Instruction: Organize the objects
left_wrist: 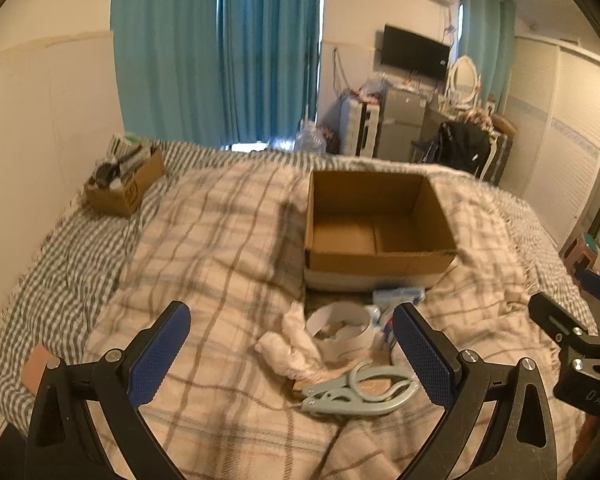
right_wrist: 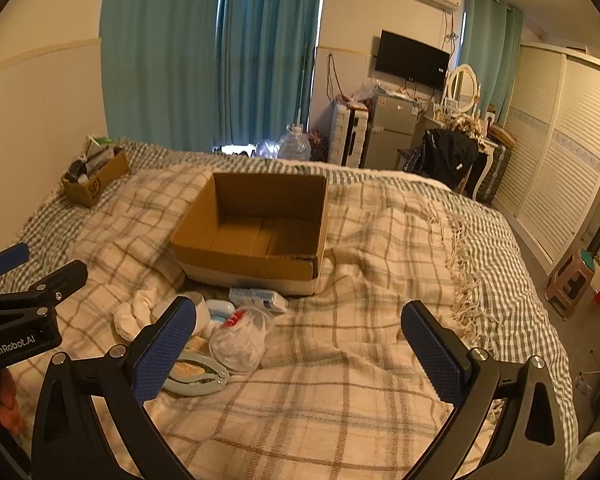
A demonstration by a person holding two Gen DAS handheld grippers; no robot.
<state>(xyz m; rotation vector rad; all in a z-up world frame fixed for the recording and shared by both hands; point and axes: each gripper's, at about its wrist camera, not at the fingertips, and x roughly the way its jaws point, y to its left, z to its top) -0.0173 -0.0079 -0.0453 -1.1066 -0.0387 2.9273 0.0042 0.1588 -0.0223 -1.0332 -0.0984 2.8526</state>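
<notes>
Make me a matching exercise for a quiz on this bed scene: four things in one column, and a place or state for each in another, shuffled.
Things:
1. large cardboard box
2. small cardboard box
3. grey clip hanger
4. left gripper

Places or states:
A. far corner of the bed, by the wall, full of items
B. open, holding nothing
C. lying flat on the plaid blanket, nearest the camera
D. mid-bed, open-topped and empty

Pairs: 1-D, 2-A, 3-C, 4-B
</notes>
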